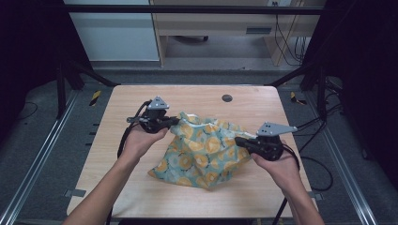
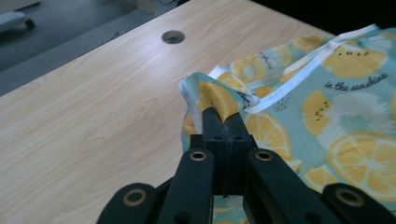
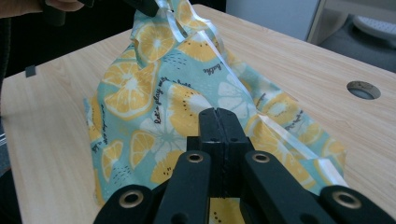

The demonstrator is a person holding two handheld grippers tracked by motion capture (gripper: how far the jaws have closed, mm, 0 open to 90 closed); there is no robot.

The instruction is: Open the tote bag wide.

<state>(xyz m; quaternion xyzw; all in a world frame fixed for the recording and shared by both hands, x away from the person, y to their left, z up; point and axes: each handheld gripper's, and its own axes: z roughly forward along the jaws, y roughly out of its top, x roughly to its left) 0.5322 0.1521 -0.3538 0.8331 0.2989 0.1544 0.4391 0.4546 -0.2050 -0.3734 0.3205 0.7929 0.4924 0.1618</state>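
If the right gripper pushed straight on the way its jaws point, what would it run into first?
The right gripper is shut on the lemon-print cloth and points toward the left gripper. Going on, it would likely first press into the cloth's raised folds; depth beyond them is unclear.

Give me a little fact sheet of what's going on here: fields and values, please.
thing: cloth, teal with a lemon print and white hem
surface: wooden table with a round hole
left tool: shut on a corner of the cloth, lifting it
right tool: shut on the cloth's right side
cloth state: crumpled, partly raised off the table
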